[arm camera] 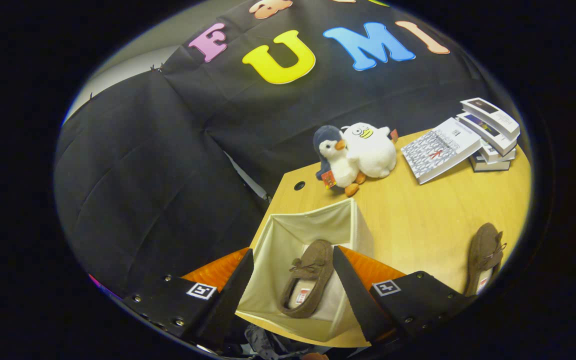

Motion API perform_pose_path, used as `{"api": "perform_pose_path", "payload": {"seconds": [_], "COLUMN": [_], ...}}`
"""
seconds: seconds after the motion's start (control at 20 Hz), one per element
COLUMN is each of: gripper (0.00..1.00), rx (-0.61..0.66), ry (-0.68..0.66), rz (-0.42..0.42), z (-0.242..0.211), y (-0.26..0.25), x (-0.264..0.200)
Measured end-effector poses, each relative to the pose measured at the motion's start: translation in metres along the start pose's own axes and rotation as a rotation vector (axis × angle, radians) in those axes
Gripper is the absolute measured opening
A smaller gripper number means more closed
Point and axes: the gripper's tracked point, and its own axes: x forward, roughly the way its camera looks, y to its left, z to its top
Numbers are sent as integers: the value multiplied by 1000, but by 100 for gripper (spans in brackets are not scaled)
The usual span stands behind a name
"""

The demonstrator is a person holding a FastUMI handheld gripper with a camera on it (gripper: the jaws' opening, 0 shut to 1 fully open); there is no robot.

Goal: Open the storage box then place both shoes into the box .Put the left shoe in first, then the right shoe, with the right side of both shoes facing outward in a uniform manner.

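Observation:
A cream fabric storage box [313,222] stands open on the wooden table, just below and between my fingers. One brown moccasin shoe [308,285] lies inside it on the box floor, toe pointing away from me. The second brown shoe [485,257] rests on the table to the right of the box, beyond my right finger. My gripper [293,262] hovers above the box, open, its fingers spread wide with nothing held between them.
Two plush penguins [355,155] sit on the table beyond the box. A stack of books [490,135] with one leaning book [438,150] lies at the far right. A cable hole [299,185] marks the table's far left corner; the table edge drops off left of the box.

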Motion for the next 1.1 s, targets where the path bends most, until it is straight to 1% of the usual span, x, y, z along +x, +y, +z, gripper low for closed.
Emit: {"api": "perform_pose_path", "payload": {"seconds": [0.15,0.25,0.45,0.85,1.1], "gripper": [97,97,97,98,98], "rx": [1,-15,-40,-53,-74], "ry": [-21,-37,-49,-43,-6], "rz": [1,-33,-63,-236,-317], "z": [9,14,14,3,-14], "y": [-22,-45,-80,-180,-230], "x": [-23,-37,-59,-98,-118]}}
